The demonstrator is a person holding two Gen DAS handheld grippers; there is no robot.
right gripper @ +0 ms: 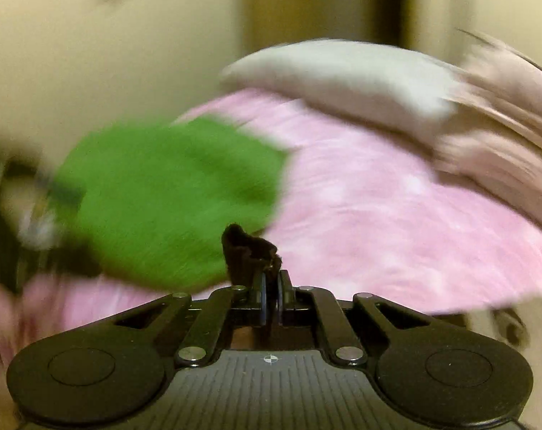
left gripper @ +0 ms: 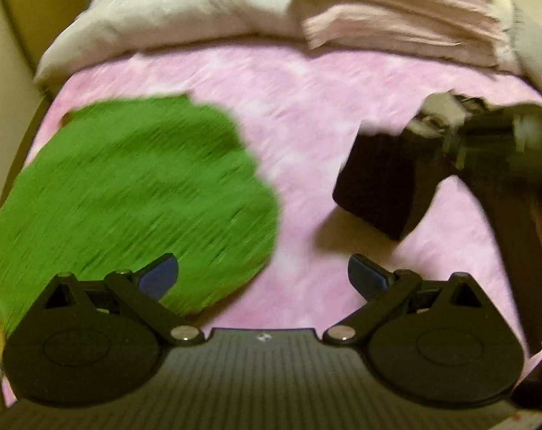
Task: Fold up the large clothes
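The left claw (left gripper: 263, 275) hangs over the bed (left gripper: 307, 114), its blue pads (left gripper: 160, 275) spread wide with nothing between them. Under it lies a pink blotched cover, and on that cover, to the left in the left wrist view, a green cloth (left gripper: 127, 197) lies in a rounded heap, its near edge passing just behind the left pad. To the right in the same view a dark garment (left gripper: 378, 186) hangs above the cover, one boxy fold casting a shadow below it; its top runs up into the right claw (left gripper: 486, 132), which is blurred there. The right wrist view shows that claw (right gripper: 271, 288) with its pads pressed together, pinching a tuft of the dark garment (right gripper: 247, 251) that sticks up from between them. Beyond the tuft lie the green cloth (right gripper: 170, 193) and the pink cover of the bed (right gripper: 378, 215); at the left edge of this view the left claw shows only as a dark smear, too blurred to read. At the far end of the bed rests a pale grey pillow (left gripper: 170, 10), and beside it, to the right, a stack of folded pinkish cloths (left gripper: 396, 14) lies partly on top of it. Both pictures are streaked by blur, the right wrist view more so.
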